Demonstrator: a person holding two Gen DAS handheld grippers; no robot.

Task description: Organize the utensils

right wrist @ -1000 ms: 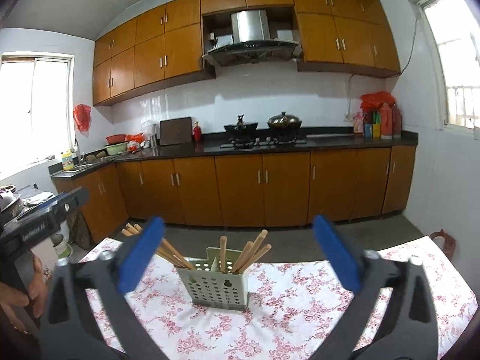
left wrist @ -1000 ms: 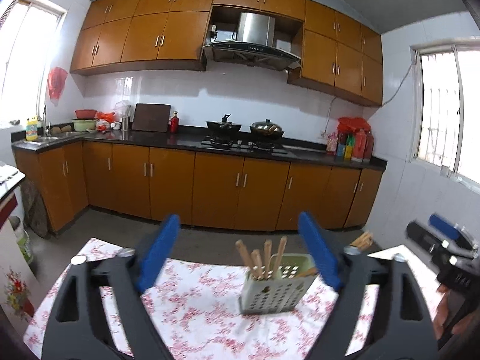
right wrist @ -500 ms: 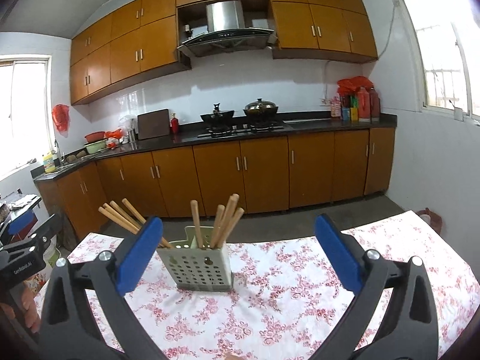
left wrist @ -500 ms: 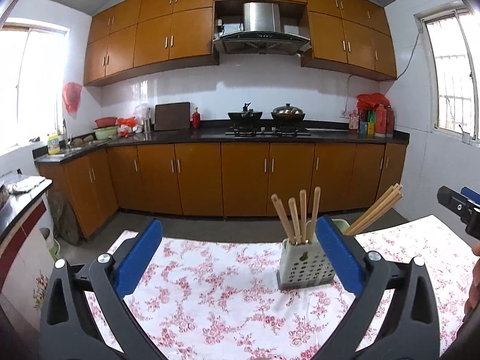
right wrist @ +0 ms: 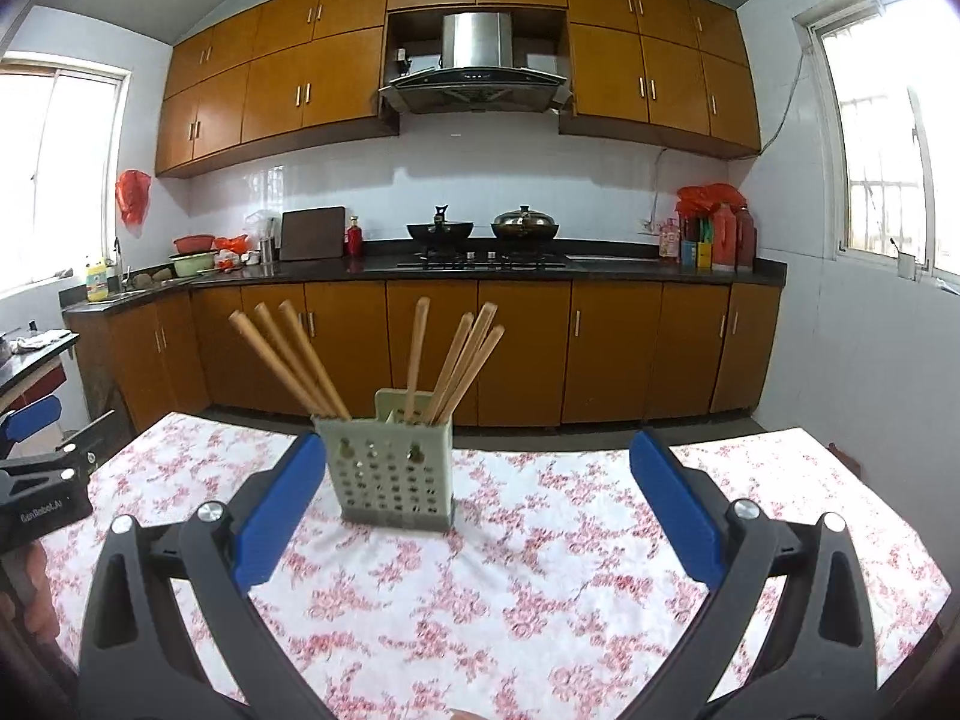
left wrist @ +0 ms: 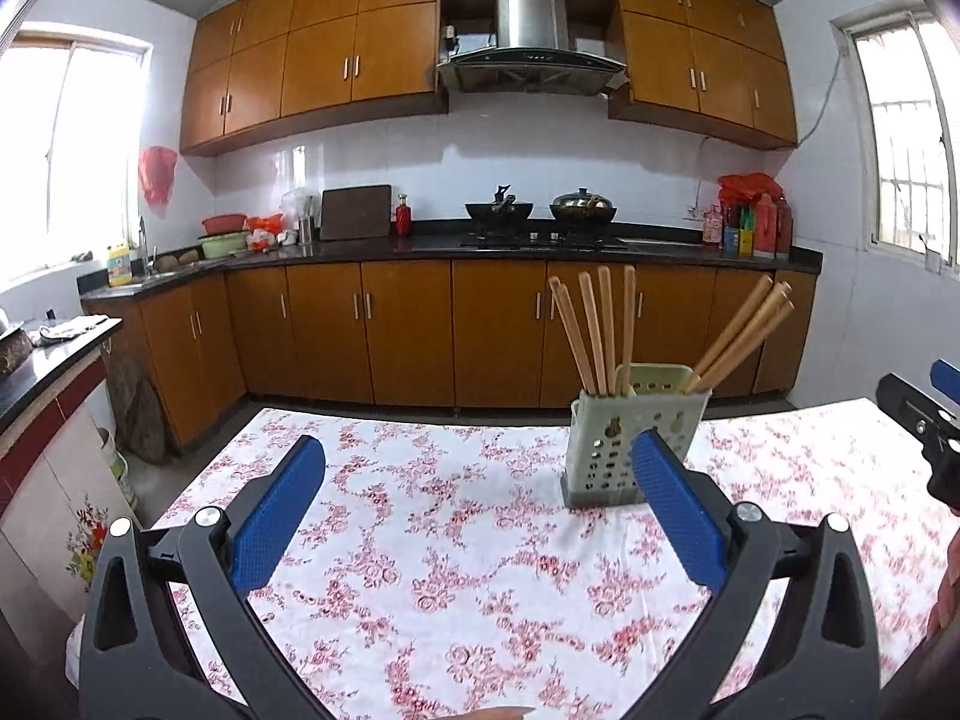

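My left gripper (left wrist: 478,459) is spread wide, nothing between its blue fingers (left wrist: 277,521), pointing slightly down over the worktop (left wrist: 420,570). The utensil holder (left wrist: 624,438) sits just behind its right finger, no contact. My right gripper (right wrist: 478,459) is also wide apart and empty; the holder is just beyond its left finger (right wrist: 279,515). A bit of my hand (right wrist: 27,588) shows behind the left gripper's body.

Two wrist cameras, low over the bench, facing the kitchen wall

Each looks forward between its own fingers; both share the chopstick holder (left wrist: 630,438), near the bench's far edge, the left view from its left, the right from its right.
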